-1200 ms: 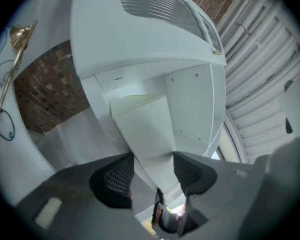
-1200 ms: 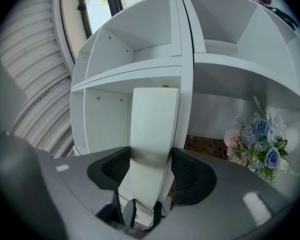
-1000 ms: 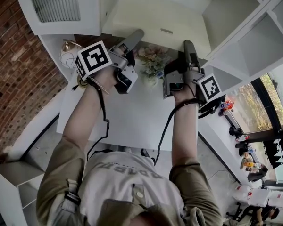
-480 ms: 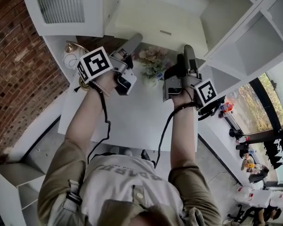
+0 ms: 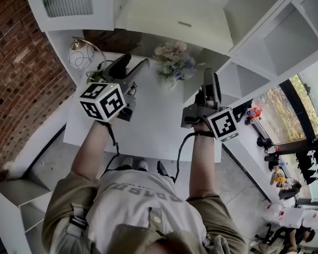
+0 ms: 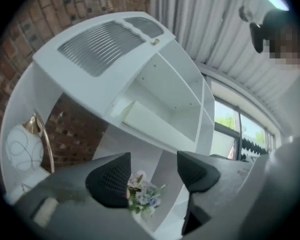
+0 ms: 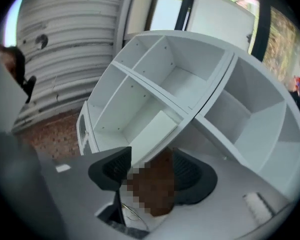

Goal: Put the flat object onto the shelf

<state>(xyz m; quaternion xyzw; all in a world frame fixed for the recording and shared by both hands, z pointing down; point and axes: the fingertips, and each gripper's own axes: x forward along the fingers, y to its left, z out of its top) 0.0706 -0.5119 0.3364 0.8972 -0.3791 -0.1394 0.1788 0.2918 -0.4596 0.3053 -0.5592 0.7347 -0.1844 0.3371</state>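
Left tongs point(image 6: 152, 176): released, jaws opening, nothing between them | Right tongs point(image 7: 149, 173): released, jaws closing, nothing gripped | Flat board point(image 5: 175, 16): lying in shelf point(image 5: 244, 9) compartment above desk point(image 5: 153, 126) | Flowers point(image 5: 174, 62): on desk, beyond both tongs

A white bench point(image 5: 153, 131) carries a bunch of flowers point(image 5: 173, 62) near its far edge and a wire-hooped globe ornament point(image 5: 78, 57) at its far left corner. A flat cream panel point(image 5: 175, 15) lies in the white shelf point(image 5: 286, 41).
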